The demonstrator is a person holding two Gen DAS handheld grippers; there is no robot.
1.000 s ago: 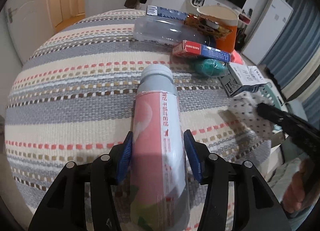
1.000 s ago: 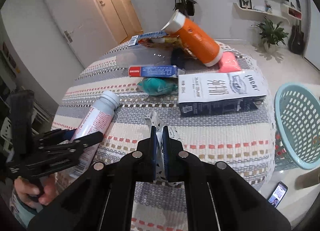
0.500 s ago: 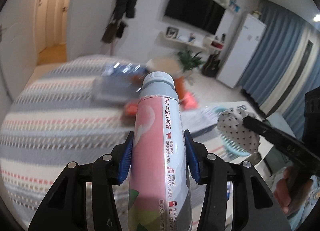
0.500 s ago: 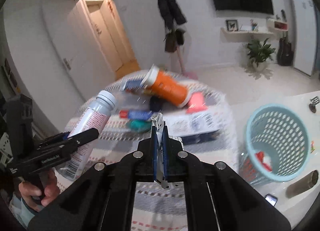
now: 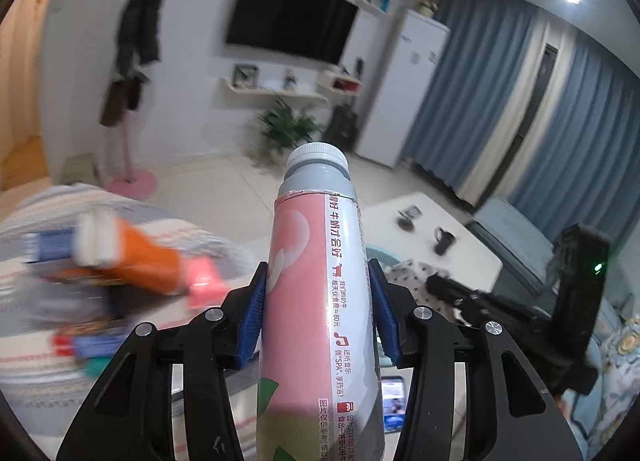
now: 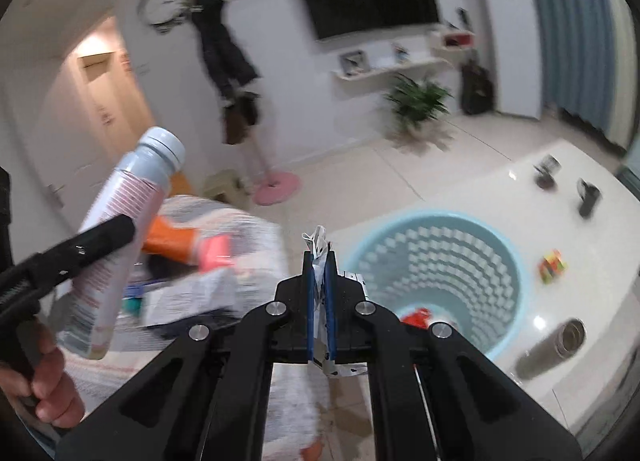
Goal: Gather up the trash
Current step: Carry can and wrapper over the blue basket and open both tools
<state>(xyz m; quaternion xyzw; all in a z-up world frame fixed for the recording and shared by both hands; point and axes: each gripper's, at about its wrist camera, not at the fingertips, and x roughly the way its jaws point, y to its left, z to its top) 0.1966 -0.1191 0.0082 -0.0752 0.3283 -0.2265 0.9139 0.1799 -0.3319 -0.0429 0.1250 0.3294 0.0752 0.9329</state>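
The basket [image 6: 436, 281] lies just ahead-right of the right gripper [image 6: 319, 297], clamped on a wrapper [image 6: 318, 245]; the left gripper [image 5: 316, 313], farther off, grips the bottle [image 5: 320, 301] upright.

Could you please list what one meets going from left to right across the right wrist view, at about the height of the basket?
Pink bottle → orange bottle → polka-dot wrapper in the right gripper → light blue basket → colourful cube.

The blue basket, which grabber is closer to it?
Right. The right gripper, pinching a spotted wrapper, is just beside the blue basket; the left gripper is farther, over the table.
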